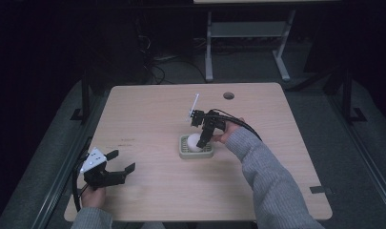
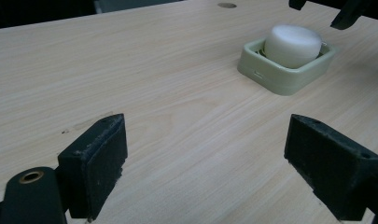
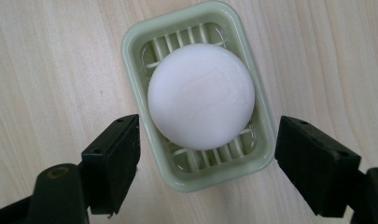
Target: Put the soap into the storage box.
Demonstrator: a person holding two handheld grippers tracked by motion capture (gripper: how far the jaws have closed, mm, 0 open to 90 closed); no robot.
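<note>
High view first: my left gripper (image 1: 115, 162) sits low near my edge of the wooden table (image 1: 147, 109), its 2 jaws spread wide with only bare wood between them. Well ahead and off to the right of those jaws, my right gripper (image 1: 203, 141) tips downward over a pale green soap dish (image 1: 196, 148), and a round white soap bar (image 1: 194, 141) lies in the dish right at its tips. My right hand (image 1: 228, 130) is wrapped around the handle, grey sleeve (image 1: 267, 176) running back toward me.

Left gripper view: my 2 black pads (image 2: 97, 154) stand far apart, touching nothing. The dish (image 2: 285, 67) is well beyond them, ahead and toward my right pad's side, with the white bar (image 2: 293, 44) rising above its rim. Dark tips of my other gripper (image 2: 347, 13) hang just past the dish.

Right gripper view: I'm looking straight down. My pads (image 3: 113, 161) are wide apart, 1 on each side of the dish's near end (image 3: 198, 179), both clear of its rim. The bar (image 3: 201, 95) rests on the slatted floor, slightly ahead of the line between my pads, not gripped.
</note>
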